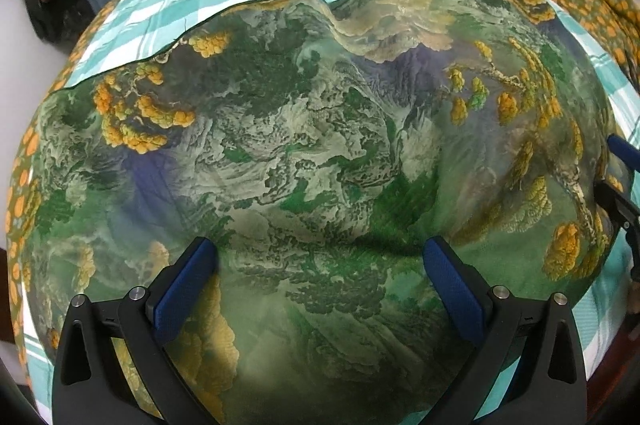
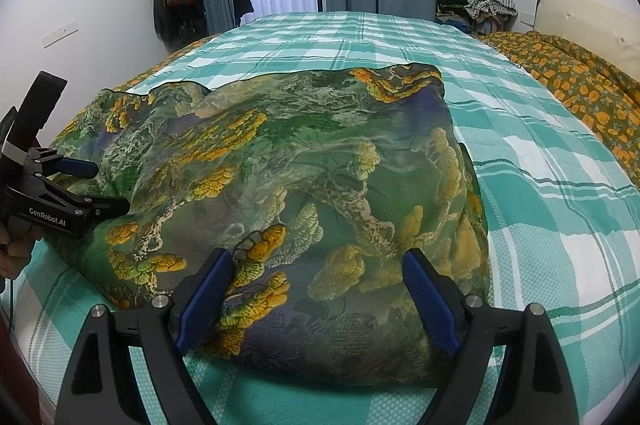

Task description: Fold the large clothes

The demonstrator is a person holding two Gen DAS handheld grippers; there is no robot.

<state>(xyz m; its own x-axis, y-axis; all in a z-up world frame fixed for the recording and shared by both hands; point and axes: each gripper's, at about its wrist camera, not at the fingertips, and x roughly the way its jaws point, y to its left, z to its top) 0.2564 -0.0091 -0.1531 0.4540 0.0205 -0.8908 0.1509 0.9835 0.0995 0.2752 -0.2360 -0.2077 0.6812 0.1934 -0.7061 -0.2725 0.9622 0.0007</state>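
The garment (image 2: 280, 193) lies on the bed (image 2: 520, 185) near its front edge, more to the left side, and your left gripper (image 1: 320, 257) stands over the garment's near part, while your right gripper (image 2: 318, 267) stands over its near right corner. From the right wrist view, your left gripper (image 2: 100, 185) is at the garment's left edge. The blanket (image 2: 580, 93) lies along the bed's right edge, and behind it, at the far right corner, sits a pile of clothes (image 2: 480, 7).
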